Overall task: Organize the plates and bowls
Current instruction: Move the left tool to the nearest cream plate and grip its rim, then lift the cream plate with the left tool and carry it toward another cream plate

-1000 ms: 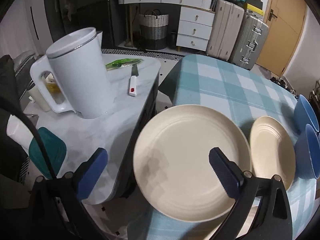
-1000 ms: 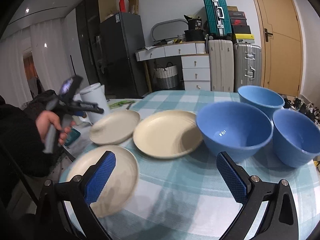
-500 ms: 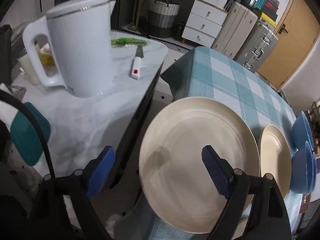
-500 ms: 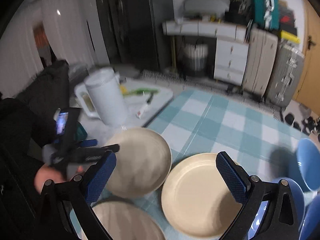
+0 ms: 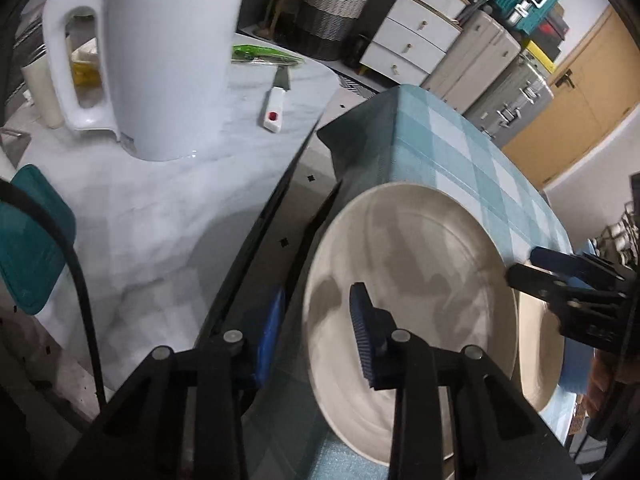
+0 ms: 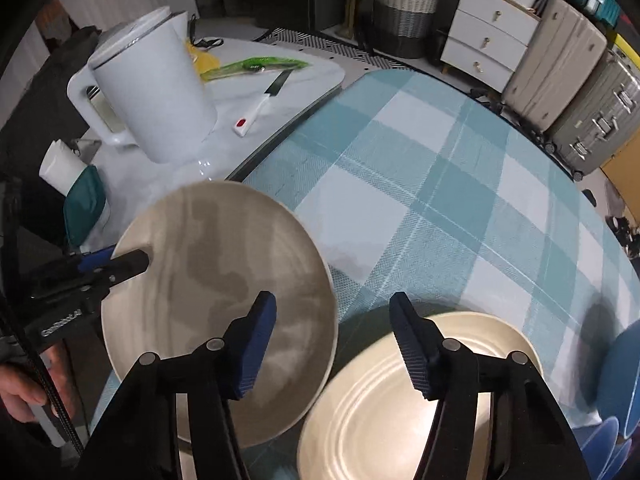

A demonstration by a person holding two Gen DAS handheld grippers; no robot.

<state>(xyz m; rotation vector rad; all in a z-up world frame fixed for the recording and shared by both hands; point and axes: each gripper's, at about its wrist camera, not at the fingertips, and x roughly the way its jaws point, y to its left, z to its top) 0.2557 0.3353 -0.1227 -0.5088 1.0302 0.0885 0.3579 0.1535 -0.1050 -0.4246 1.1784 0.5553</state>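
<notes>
Change, left gripper [image 5: 316,316]: its jaws have just been closing from wide to narrow; they now straddle the near rim of the large cream plate [image 5: 408,300], one blue pad outside the edge, one over the plate's face. Whether the pads already pinch the rim cannot be told.
Change, right gripper [image 6: 334,336]: a second ago it faced the blue bowls from low over the table; now it points steeply down between two plates. Its jaws have just been closing, nothing is between them, and they stand released.
Change, kettle [image 5: 160,52]: it sits larger and nearer the top left of the left wrist view than before.
Left plate: on the checked teal tablecloth [image 6: 420,184] at the table's corner, its edge over the tablecloth's edge.
Right plate [image 6: 400,400]: ribbed, cream, just beside the first, under the right finger of the right gripper.
Blue bowl [image 6: 618,372]: only an edge shows at the far right.
Writing: white lettering on the left gripper's body in the right wrist view, too small to read.
Side table items: white-handled knife [image 5: 276,100] with a red dot, green packet [image 5: 264,55].
</notes>
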